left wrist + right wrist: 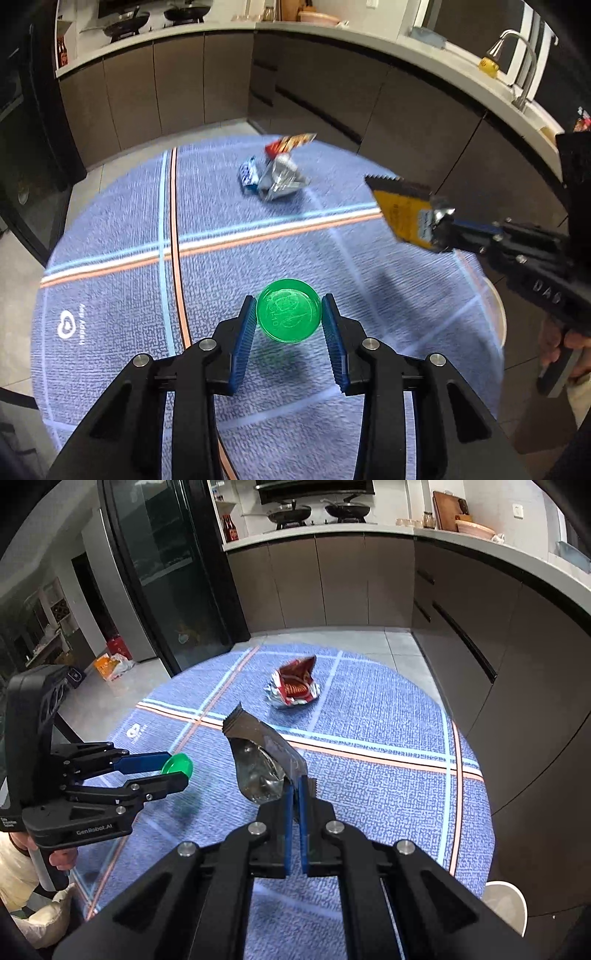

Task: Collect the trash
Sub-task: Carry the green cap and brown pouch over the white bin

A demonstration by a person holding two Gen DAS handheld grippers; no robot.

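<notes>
the left gripper [289, 314] clenched a green cap [288, 311] above the near tablecloth [110, 221]. the right gripper [294, 786], nearly closed, pinched a yellow wrapper [404, 214]; crumpled wrappers [275, 173] lay farther off.

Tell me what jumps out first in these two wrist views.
The bright green cap grabs the eye, pinched between the left gripper fingers above the blue striped tablecloth. Next is the yellow-and-silver wrapper clamped in the right gripper, also held off the table. Farther back, a crumpled red snack bag lies on the cloth, not yet collected.
</notes>
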